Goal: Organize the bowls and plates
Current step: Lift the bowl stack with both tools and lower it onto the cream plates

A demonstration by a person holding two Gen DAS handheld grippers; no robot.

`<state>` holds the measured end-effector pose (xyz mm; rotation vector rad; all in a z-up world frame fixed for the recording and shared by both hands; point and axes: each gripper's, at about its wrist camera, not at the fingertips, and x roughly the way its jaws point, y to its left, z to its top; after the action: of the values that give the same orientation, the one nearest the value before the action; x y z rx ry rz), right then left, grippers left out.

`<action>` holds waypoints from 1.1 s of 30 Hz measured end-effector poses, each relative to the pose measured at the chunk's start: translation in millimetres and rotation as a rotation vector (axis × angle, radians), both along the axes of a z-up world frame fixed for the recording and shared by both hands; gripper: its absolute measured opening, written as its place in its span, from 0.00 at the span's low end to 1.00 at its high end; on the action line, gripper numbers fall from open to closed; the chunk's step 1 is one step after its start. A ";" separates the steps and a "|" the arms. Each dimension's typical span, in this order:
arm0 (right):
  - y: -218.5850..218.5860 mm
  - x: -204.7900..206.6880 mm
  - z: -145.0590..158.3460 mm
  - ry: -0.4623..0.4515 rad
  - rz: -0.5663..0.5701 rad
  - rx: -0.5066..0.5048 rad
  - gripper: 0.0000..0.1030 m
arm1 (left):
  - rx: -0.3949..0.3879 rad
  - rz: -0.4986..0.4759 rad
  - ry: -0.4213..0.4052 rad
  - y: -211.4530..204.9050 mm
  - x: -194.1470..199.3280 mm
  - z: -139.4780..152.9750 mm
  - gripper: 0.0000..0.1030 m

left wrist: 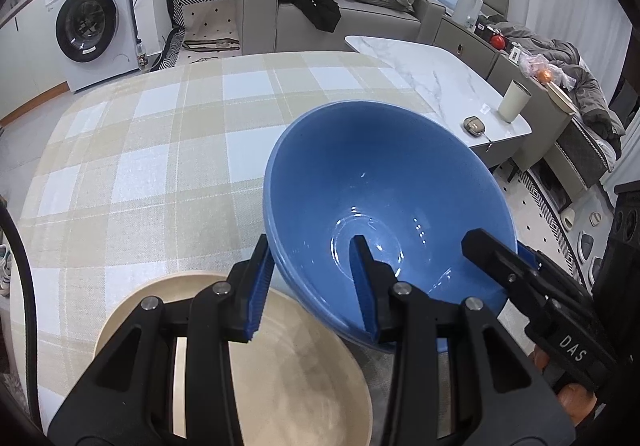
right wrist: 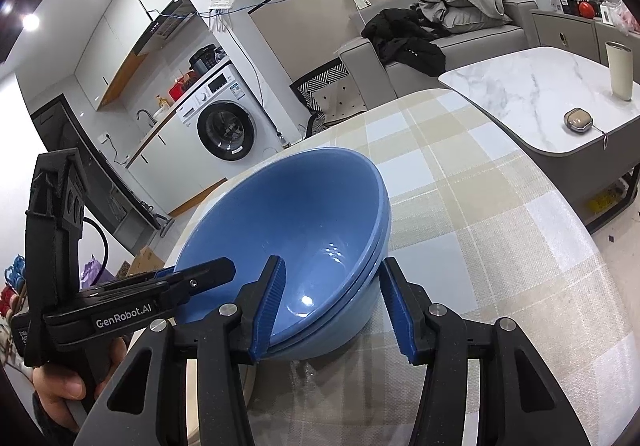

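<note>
blue bowls (left wrist: 384, 198): looks like two nested, tilted, rims facing both cameras, lifted over the checked tabletop (left wrist: 160, 150)
left gripper (left wrist: 314, 286): narrow pinch on the near rim, one of its fingers (left wrist: 362, 278) inside the bowl, the other outside against the wall
right gripper (right wrist: 334, 306): straddling the opposite rim, one pad inside; outer pad seems just off the wall, so can't tell if it's really clamping
why held like this: guessing two-sided grip keeps the stack from sliding apart while tilted
beige plate (left wrist: 280, 366): right under the left fingers, likely landing spot
open room: plenty of bare cloth beyond the fingertips; tabletop edge and marble table (right wrist: 540, 94) well off to the side
</note>
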<state>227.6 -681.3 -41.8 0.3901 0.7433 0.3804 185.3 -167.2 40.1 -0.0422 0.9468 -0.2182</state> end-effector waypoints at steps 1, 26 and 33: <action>0.0 -0.3 0.7 -0.003 0.000 0.001 0.49 | 0.000 0.000 -0.003 0.1 -0.3 1.4 0.34; 23.5 -31.6 54.7 -0.117 0.064 0.005 0.49 | -0.033 0.068 -0.117 33.7 -60.6 72.7 0.34; 47.4 -41.4 61.4 -0.130 0.126 0.002 0.49 | -0.022 0.114 -0.149 59.8 -88.2 90.6 0.34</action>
<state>186.2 -634.0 19.6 0.3176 0.6421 0.5205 97.1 -107.3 130.7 -0.0983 0.7908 -0.1243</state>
